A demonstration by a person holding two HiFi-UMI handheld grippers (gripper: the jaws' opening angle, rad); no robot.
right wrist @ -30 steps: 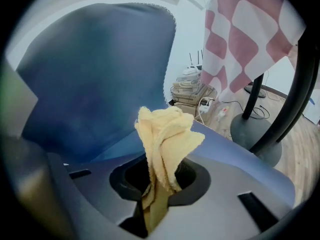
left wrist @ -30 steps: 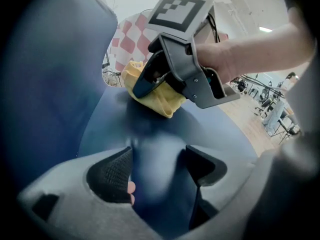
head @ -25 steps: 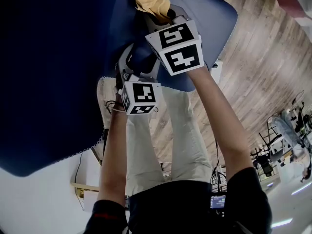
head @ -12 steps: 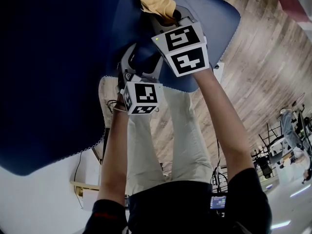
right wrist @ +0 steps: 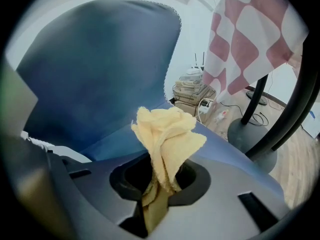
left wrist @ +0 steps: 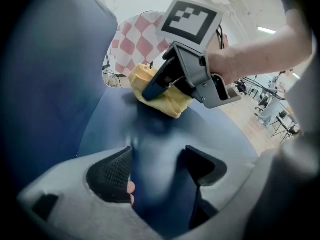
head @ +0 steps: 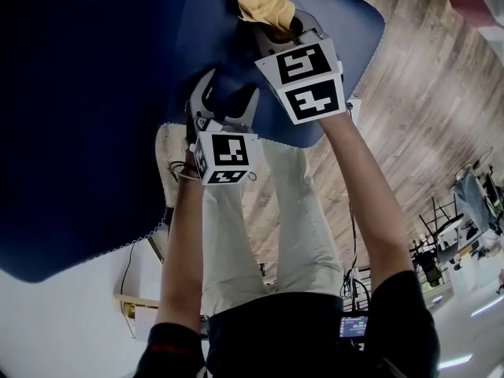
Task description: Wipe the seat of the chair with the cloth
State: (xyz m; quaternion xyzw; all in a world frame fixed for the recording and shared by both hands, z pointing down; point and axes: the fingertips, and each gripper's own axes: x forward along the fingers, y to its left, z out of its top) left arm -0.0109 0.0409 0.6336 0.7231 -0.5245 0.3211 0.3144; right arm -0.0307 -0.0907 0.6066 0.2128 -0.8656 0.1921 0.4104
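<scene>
Right gripper (head: 283,28) clamped tight on a yellow cloth (head: 268,5); jaws closed to the thickness of the bunched fabric, the pinched part running down between them in the right gripper view; the loose end fans out past the tips like a crumpled flower. Long axis of the cloth lies along the jaws, pointing away from the person toward the blue backrest (head: 79,93). The cloth sits at the back of the blue seat (head: 346,22), close to where the seat meets the backrest; in the left gripper view its lower edge rests on the seat with a shadow under it. Left gripper (head: 228,89) lies nearer the person, over the front part of the seat, well apart from the cloth; its jaws stand part-way apart, with only the blurred blue surface of the seat filling the gap; no loose thing held. Person's pale trouser legs (head: 291,235) show below the seat's front edge; wooden floor (head: 425,109) to the right. Beyond the seat, in the right gripper view, a red-and-white checked fabric (right wrist: 250,39) hangs by a black stand (right wrist: 252,129) with a round base.
</scene>
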